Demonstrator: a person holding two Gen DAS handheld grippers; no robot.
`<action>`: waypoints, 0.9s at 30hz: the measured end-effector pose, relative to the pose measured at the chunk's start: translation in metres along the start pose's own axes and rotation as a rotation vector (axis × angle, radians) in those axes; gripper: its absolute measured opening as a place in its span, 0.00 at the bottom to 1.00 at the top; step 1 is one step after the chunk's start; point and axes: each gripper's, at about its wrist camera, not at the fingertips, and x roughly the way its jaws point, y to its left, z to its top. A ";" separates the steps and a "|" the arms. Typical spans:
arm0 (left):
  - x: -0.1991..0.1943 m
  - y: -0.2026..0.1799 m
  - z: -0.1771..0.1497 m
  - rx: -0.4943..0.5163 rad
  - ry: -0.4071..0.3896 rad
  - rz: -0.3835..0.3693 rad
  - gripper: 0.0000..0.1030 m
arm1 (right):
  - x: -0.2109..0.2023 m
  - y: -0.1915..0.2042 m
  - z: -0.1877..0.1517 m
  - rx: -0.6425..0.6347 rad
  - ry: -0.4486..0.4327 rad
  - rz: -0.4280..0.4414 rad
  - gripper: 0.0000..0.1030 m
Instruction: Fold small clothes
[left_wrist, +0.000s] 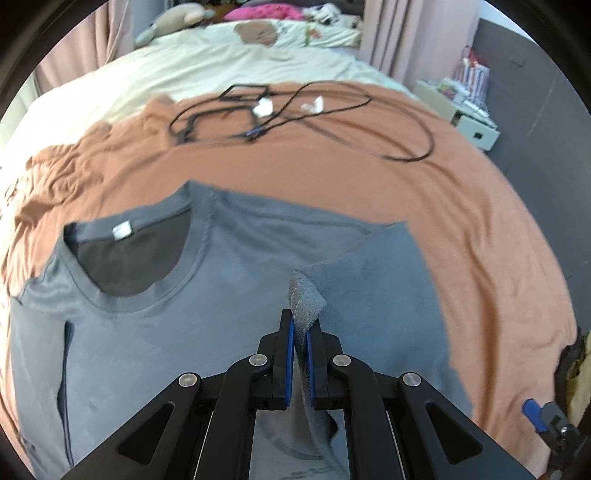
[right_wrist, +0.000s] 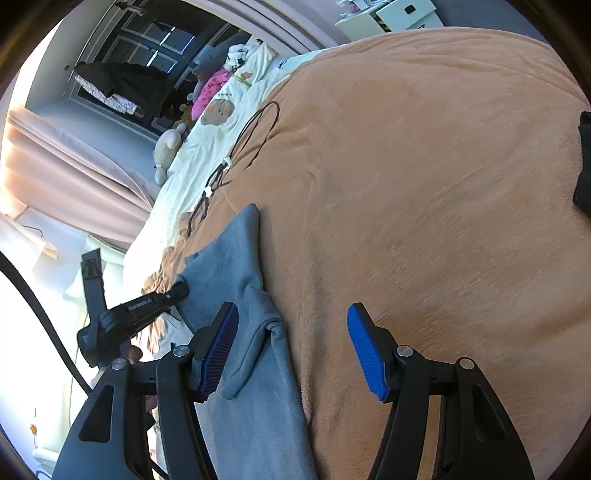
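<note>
A grey T-shirt (left_wrist: 155, 325) is lying spread on an orange blanket (left_wrist: 461, 221) covering the bed, its neckline toward the far left of the left wrist view, with a small white label inside the collar. The left claw (left_wrist: 300, 343) is clamped on a bunched bit of the shirt's sleeve hem, its blue pads (left_wrist: 290, 365) pressing the fabric from both sides, and the sleeve is folding over onto the shirt's body. The right claw (right_wrist: 291, 354) is standing apart, its blue pads (right_wrist: 365, 354) well separated and gripping nothing; it is hovering over the edge of the grey shirt, where a fold of cloth lies just beside its left finger and bare blanket sits between the fingers. A black cable (left_wrist: 306, 118) with white tags is lying looped on the far part of the blanket. Beyond it, a cream quilt (left_wrist: 207, 66) with a bear print is covering the far end of the bed.
</note>
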 end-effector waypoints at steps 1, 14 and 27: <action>0.004 0.003 -0.001 -0.005 0.010 0.004 0.06 | 0.001 0.001 0.000 -0.002 0.002 -0.001 0.58; 0.035 0.028 -0.010 0.006 0.088 0.090 0.06 | 0.008 0.010 0.003 -0.014 0.014 -0.020 0.58; 0.044 0.030 -0.014 0.047 0.149 0.113 0.06 | 0.011 0.014 0.001 -0.017 0.020 -0.009 0.58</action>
